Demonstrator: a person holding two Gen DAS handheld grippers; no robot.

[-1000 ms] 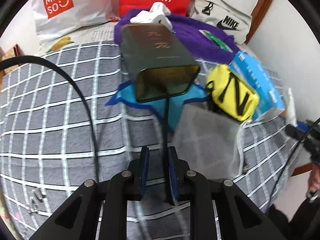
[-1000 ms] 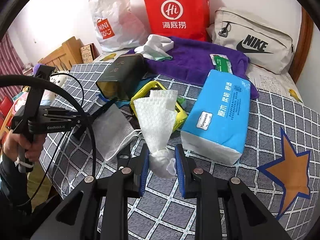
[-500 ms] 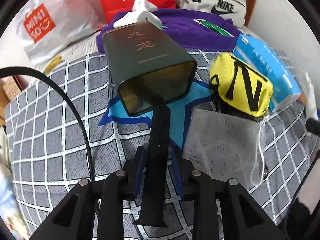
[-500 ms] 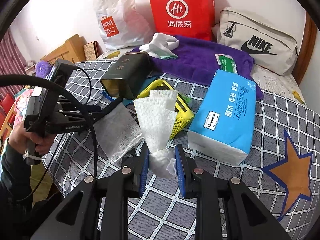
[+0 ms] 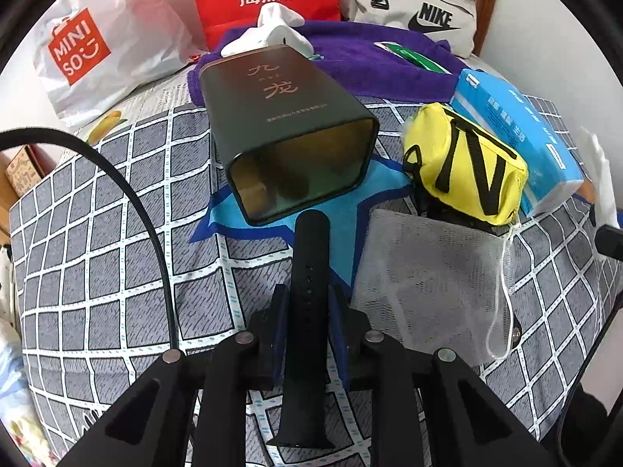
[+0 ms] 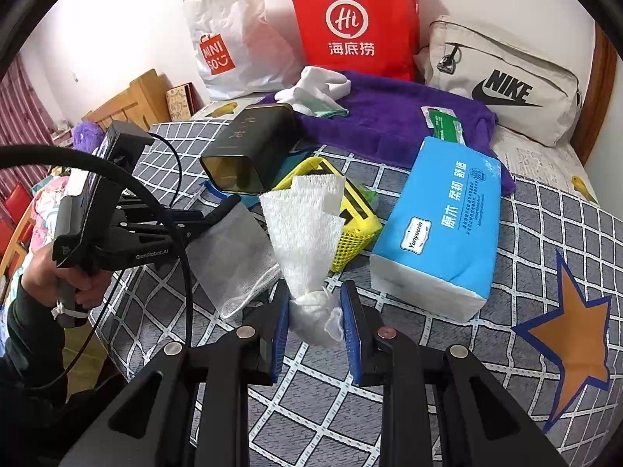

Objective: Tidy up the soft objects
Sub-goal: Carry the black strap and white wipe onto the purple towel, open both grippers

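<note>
My left gripper (image 5: 307, 299) has its jaws closing on a black strap (image 5: 309, 257), whose tip points at the open mouth of a dark green tin (image 5: 288, 116) lying on its side on the bed. A grey mesh pouch (image 5: 428, 280) lies flat to the right of the strap, and a yellow bag (image 5: 463, 163) sits behind it. My right gripper (image 6: 315, 311) is shut on a white tissue (image 6: 307, 225) that stands up between its pads. In the right wrist view the left gripper (image 6: 229, 204) reaches in from the left over the mesh pouch (image 6: 229, 249), just in front of the tin (image 6: 249, 151).
A blue tissue pack (image 6: 444, 225) lies right of the yellow bag (image 6: 350, 225). Behind it are a purple towel (image 6: 389, 120) with white cloth (image 6: 315, 85), a red paper bag (image 6: 350, 19), a white plastic bag (image 6: 229, 39) and a beige bag (image 6: 502, 85). A person's hand (image 6: 46, 276) holds the left gripper.
The left gripper has rolled, so the strap now shows its flat face instead of its edge, and it has drawn nearer the tin's mouth. The right gripper and tissue have stayed put.
</note>
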